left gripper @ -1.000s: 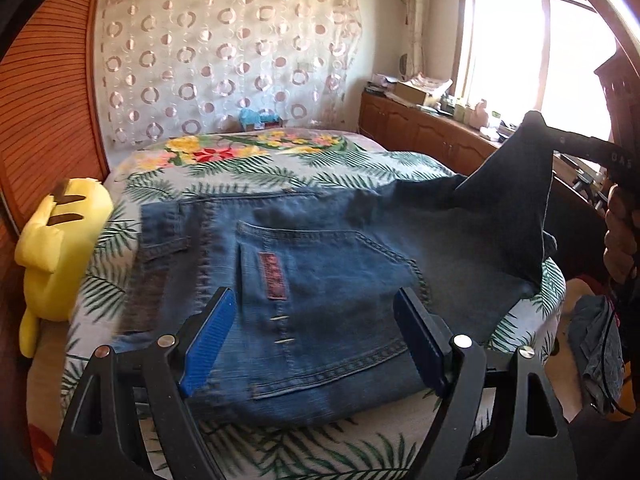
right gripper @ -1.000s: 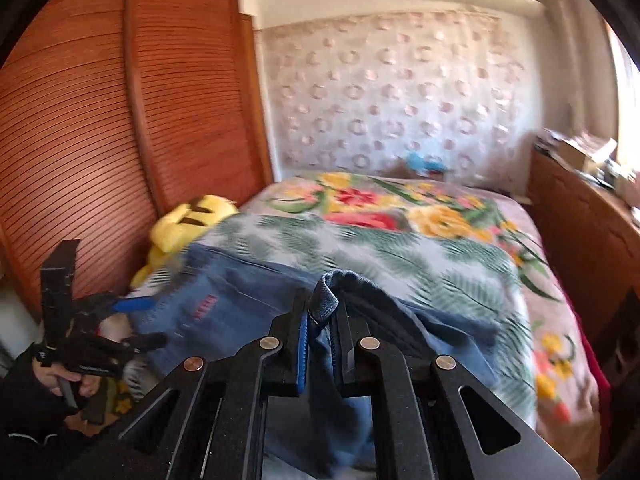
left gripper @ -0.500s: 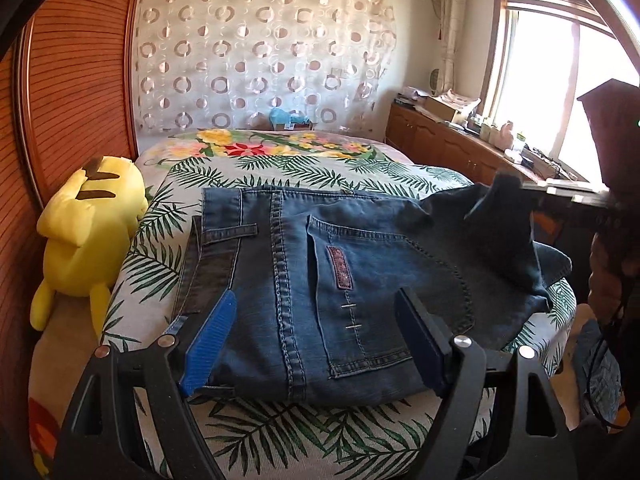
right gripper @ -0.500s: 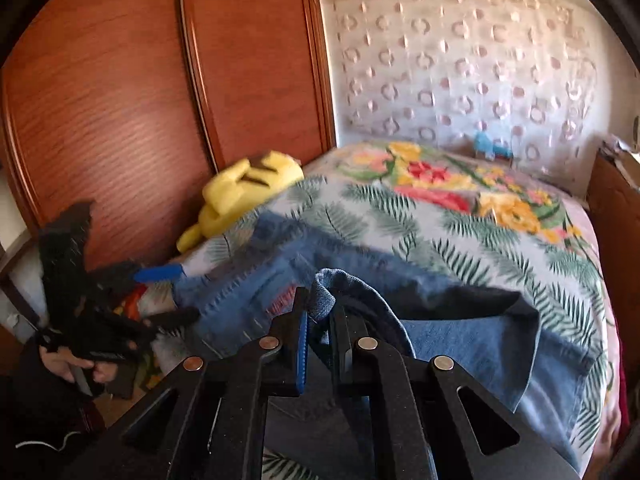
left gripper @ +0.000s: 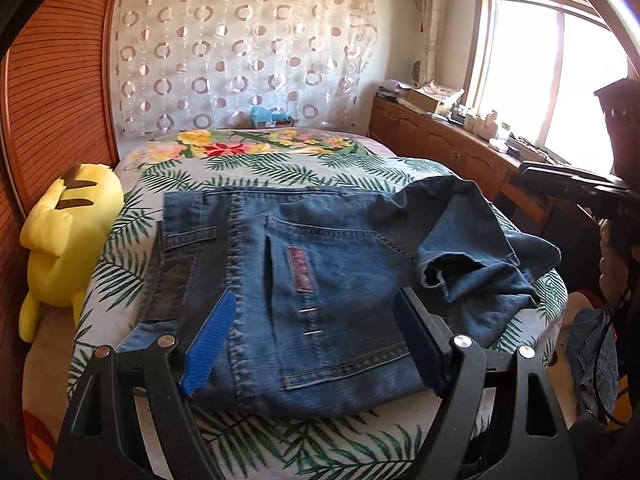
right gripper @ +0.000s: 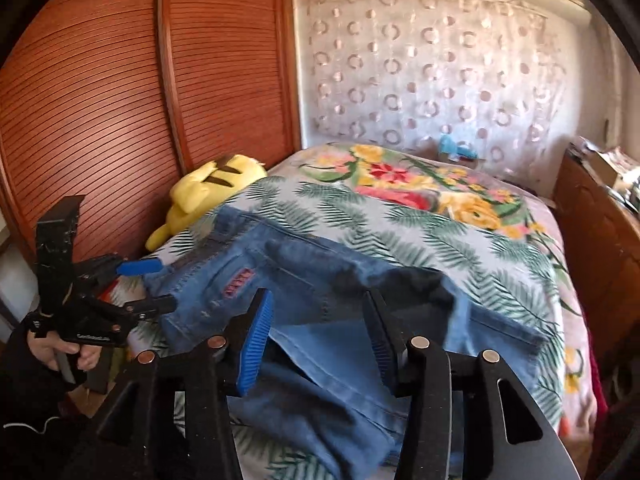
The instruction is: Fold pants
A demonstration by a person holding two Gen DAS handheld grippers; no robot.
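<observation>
Blue denim pants [left gripper: 320, 280] lie on the palm-print bed, back pocket and red label up, with the leg ends bunched in a loose heap [left gripper: 472, 248] on the right side. My left gripper [left gripper: 316, 340] is open and empty, hovering over the near waistband edge. My right gripper [right gripper: 316, 340] is open and empty above the folded leg cloth [right gripper: 340, 368]; it also shows at the right edge of the left wrist view [left gripper: 560, 184]. The left gripper appears in the right wrist view [right gripper: 140, 284] at the pants' left end.
A yellow plush toy [left gripper: 68, 232] lies at the bed's left edge beside the slatted wooden wardrobe [right gripper: 120, 100]. A wooden cabinet [left gripper: 440, 144] with clutter runs along the window side. More denim [left gripper: 592, 352] lies on the floor at right.
My right gripper has opened and let go of the pant leg, which dropped onto the pants in a bunched heap. The left gripper stayed open and shifted slightly.
</observation>
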